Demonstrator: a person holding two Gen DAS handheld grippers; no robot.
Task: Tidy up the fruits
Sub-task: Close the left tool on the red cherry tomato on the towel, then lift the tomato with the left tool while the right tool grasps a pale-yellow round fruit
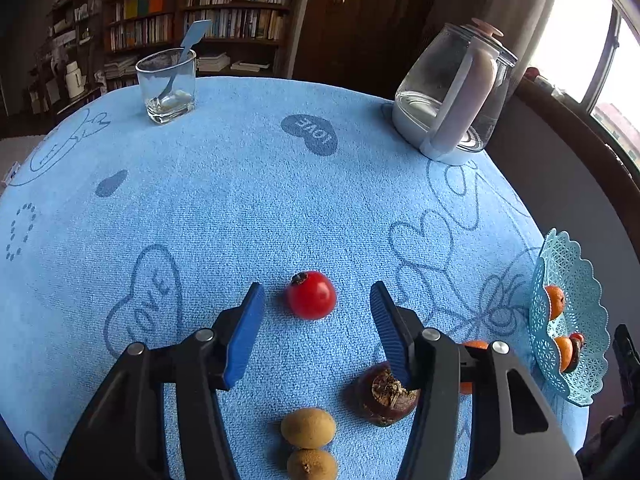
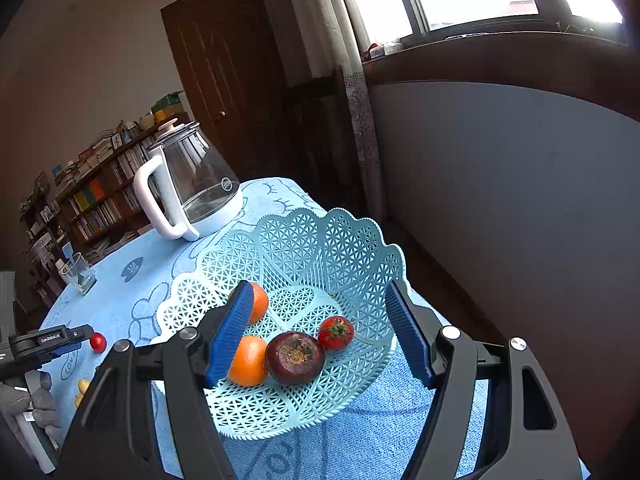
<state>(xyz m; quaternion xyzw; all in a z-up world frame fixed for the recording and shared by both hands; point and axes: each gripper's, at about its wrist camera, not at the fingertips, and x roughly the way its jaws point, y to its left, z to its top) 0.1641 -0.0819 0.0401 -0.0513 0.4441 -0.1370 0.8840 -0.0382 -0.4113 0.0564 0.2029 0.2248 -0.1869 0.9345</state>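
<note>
Two brown fruits (image 1: 308, 444) lie between the gaping left tongs (image 1: 316, 300), tomato (image 1: 311, 295) at their tips; right tongs (image 2: 320, 304) hang gaping above the basket (image 2: 352, 248)

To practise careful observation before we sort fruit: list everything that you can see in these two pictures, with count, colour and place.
basket: one, light blue, at the table's edge
basket oranges: two, orange, in the basket
basket mangosteen: one, dark purple, in the basket
basket tomato: one, red, in the basket
loose tomato: one, red, on the cloth
loose mangosteen: one, dark purple, on the cloth
loose orange: one, orange, mostly hidden
tan fruits: two, brownish, on the cloth
kettle: one, glass and white, far side
glass: one, clear, holding a blue spoon
cloth: one, blue, covering the table
left tool: black, blue pads, open around the loose tomato
right tool: same colours, open over the basket
gloved hand: grey, at the left tool
</note>
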